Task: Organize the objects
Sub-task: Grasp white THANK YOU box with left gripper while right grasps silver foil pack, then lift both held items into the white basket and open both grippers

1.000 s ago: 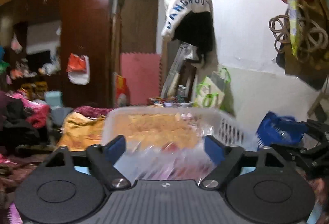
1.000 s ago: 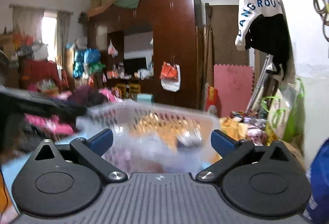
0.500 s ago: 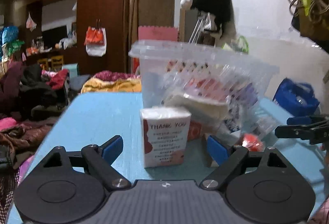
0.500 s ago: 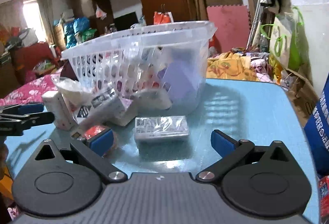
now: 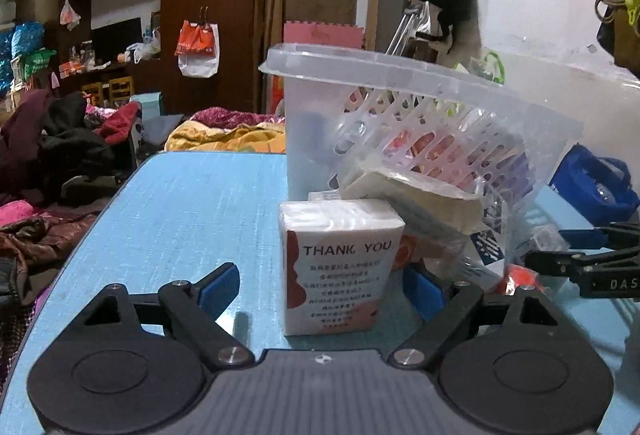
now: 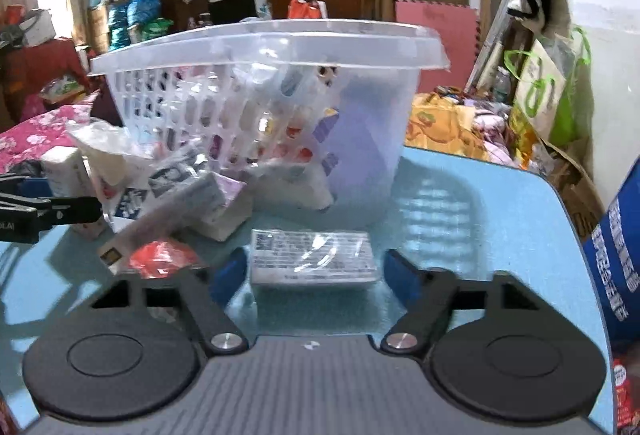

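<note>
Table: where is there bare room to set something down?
Free: the table left of the basket and tissue pack, and right of the basket, toward the blue box. Crowded: the spilled packets in front of the basket.

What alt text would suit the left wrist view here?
The left gripper, jaws open, frames an upright white tissue pack printed "THANK YOU" on a blue table. Behind it, a clear plastic basket tilts over spilled packets; the right gripper enters from the right.

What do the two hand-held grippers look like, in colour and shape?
The left hand-held gripper and right hand-held gripper match: ribbed grey body, two black round discs, black angled arms with silver screws, blue finger pads. No cables or sleeves show.
</note>
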Available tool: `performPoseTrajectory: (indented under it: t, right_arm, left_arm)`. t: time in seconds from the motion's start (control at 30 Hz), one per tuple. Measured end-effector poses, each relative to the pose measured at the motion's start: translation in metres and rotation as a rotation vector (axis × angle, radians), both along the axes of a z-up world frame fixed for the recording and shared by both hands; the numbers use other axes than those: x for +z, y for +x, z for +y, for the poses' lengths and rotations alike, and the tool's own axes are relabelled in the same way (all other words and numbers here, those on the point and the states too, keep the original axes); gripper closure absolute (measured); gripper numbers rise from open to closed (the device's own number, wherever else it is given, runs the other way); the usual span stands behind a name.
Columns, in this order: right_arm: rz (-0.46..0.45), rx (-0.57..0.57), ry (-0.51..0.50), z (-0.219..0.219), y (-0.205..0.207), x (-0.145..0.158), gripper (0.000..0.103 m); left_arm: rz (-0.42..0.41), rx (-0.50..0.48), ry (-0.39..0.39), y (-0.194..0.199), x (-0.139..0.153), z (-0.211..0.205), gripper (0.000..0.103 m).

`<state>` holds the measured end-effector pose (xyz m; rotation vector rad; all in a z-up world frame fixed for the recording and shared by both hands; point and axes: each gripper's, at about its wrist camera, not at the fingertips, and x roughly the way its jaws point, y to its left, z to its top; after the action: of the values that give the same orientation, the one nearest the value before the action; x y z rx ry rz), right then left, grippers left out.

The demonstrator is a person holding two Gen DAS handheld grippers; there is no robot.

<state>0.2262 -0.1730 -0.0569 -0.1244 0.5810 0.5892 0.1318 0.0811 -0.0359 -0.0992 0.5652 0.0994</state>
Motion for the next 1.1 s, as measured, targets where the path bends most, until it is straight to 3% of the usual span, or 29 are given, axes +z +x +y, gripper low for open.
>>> performPoseTrajectory:
  t: [0.07, 0.1, 0.27, 0.5, 1.1]
  right_arm:
    - [0.008, 0.005, 0.025, -0.005, 0.0, 0.0, 0.032]
    - [0.007, 0.004, 0.038, -0.008, 0.0, 0.0, 0.032]
    - [-0.037, -0.004, 0.053, -0.012, -0.007, 0.004, 0.033]
    - [-0.186, -0.015, 0.108, -0.018, -0.03, 0.015, 0.033]
    - [-0.295, 0.021, 0.226, -0.032, -0.048, 0.022, 0.033]
  left_arm:
    - [0.02, -0.005, -0.016, 0.003, -0.002, 0.001, 0.043]
    - [0.019, -0.015, -0.027, 0.002, -0.003, 0.002, 0.045]
    - [-0.047, -0.01, -0.028, -0.008, -0.001, 0.004, 0.045]
    - [-0.295, -0.01, -0.04, -0.045, 0.006, 0.004, 0.045]
    - [-0.348, -0.057, -0.027, -0.055, 0.008, 0.001, 0.045]
